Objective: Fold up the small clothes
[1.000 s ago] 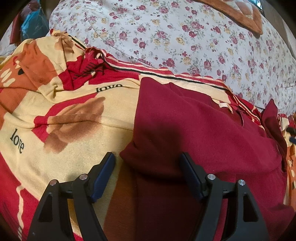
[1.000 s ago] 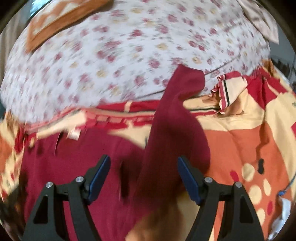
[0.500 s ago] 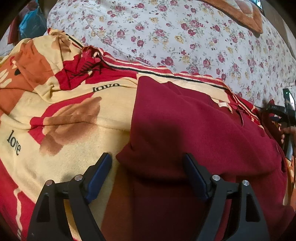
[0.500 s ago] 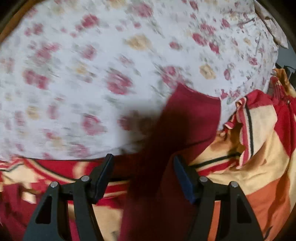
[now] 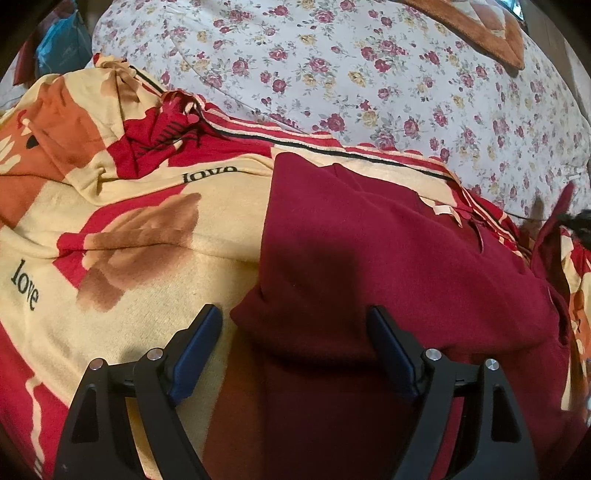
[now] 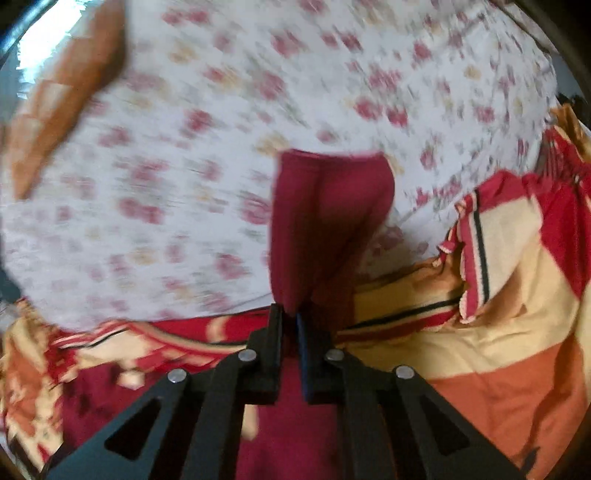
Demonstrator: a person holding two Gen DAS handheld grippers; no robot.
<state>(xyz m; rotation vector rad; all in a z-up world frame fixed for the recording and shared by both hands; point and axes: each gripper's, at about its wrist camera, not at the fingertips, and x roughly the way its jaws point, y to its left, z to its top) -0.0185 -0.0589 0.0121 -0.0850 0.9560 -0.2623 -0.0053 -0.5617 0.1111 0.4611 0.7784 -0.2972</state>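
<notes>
One dark red shirt point(image 5: 388, 258) is lying on a soft blanket point(image 5: 147, 229) with big red, cream and orange patches. The shirt looks thick and a bit fuzzy, and its near edge is folded into a soft lump. The word "love" is showing on the blanket two times in black letters. Behind it, one white bedsheet point(image 5: 369, 74) with lots of small roses is spreading out, with one brown cushion point(image 5: 480, 33) at the far corner.

The left gripper point(image 5: 295, 332) is staying spread wide, with its two blue pads on each side of the shirt's folded corner, not squeezing it. That view is looking almost the same as a moment ago.

The right gripper point(image 6: 290, 317) is now pressed together, pinching the shirt's sleeve point(image 6: 328, 221). Half a second ago its two fingers were wide apart around the sleeve. The sleeve is sticking up in front of the rose sheet, and this view is blurry.
</notes>
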